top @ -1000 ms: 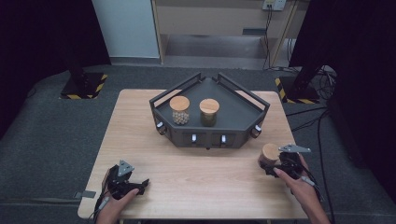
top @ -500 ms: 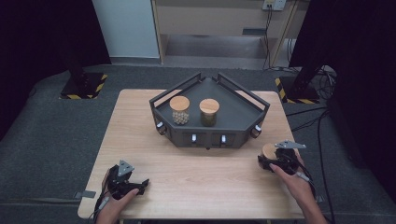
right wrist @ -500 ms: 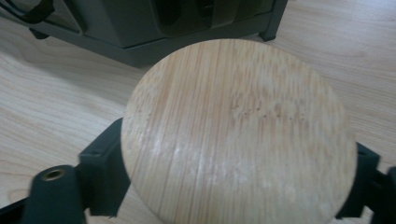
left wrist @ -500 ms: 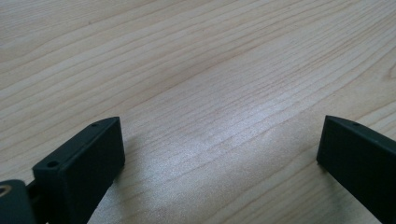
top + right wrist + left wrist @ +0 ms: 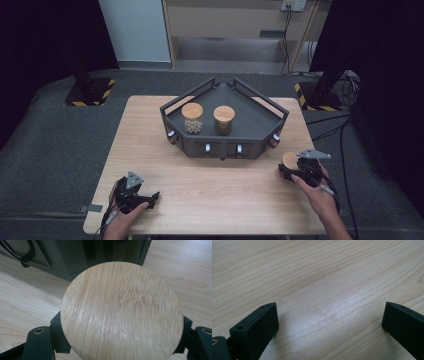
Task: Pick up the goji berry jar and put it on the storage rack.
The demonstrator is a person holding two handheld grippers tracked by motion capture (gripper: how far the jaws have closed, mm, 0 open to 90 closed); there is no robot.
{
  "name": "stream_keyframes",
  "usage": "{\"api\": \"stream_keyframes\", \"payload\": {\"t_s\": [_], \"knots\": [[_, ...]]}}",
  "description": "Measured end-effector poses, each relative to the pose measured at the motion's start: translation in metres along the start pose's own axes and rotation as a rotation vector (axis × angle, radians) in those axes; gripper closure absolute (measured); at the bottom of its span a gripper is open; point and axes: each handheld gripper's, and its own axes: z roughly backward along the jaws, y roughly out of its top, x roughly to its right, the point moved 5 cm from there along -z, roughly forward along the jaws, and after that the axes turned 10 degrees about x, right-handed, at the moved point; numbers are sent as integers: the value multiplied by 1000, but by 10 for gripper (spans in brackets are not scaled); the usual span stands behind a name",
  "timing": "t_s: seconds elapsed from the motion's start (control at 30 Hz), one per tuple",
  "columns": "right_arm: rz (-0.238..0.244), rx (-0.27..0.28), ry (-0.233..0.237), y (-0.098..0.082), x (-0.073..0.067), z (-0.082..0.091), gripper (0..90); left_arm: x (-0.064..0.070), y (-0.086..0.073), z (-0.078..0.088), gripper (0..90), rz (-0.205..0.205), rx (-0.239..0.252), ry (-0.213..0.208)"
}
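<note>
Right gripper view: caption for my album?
Right tool shut on a jar's round bamboo lid, beside the dark rack.

lid (image 5: pixel 122 312): striped bamboo, slight sheen | table (image 5: pixel 317 285): pale smooth wood | tray (image 5: pixel 250 122): matt black

Soft overhead light, dark surroundings

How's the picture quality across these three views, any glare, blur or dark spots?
High view: the wooden table is evenly lit, with dark surroundings. Left gripper view: a soft sheen on the wood between the open left tool; the nearest jaw parts are soft. Right gripper view: pale glare on the bamboo lid, slightly soft.
</note>
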Motion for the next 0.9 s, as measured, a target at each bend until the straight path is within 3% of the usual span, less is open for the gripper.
{"api": "stream_keyframes", "payload": {"t_s": [0.9], "knots": [[52, -15, 37, 43, -12, 26, 263, 0, 0, 0, 0, 0, 0, 0]]}}
